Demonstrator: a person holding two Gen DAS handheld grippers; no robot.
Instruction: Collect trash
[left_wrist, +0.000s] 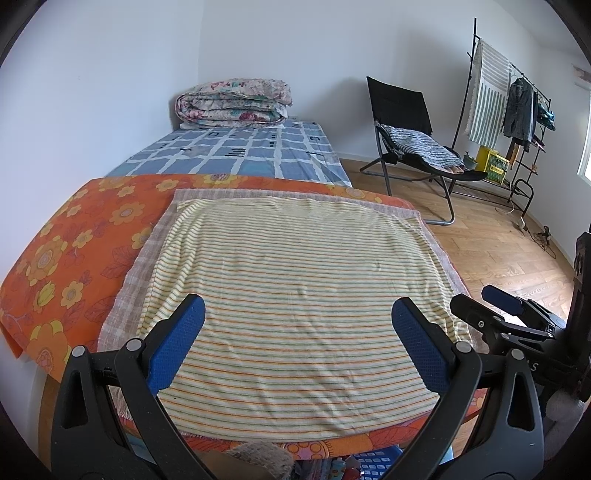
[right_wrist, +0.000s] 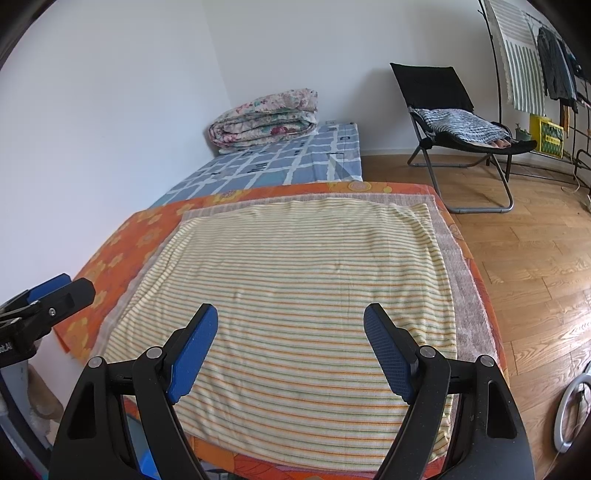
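No trash shows in either view. A yellow striped towel (left_wrist: 295, 280) (right_wrist: 295, 288) lies flat on a table covered by an orange flowered cloth (left_wrist: 74, 243) (right_wrist: 125, 243). My left gripper (left_wrist: 298, 312) hovers open over the towel's near part, nothing between its blue pads. My right gripper (right_wrist: 290, 319) is open too, above the same towel, empty. In the left wrist view the right gripper (left_wrist: 480, 306) shows at the right edge; in the right wrist view the left gripper (right_wrist: 62, 290) pokes in at the left.
Behind the table lies a bed with a blue checked sheet (left_wrist: 236, 151) and a folded floral quilt (left_wrist: 232, 103). A black folding chair (left_wrist: 410, 125) and a clothes rack (left_wrist: 517, 103) stand on the wooden floor (right_wrist: 532, 258) at right. A blue basket (left_wrist: 373, 461) sits under the table.
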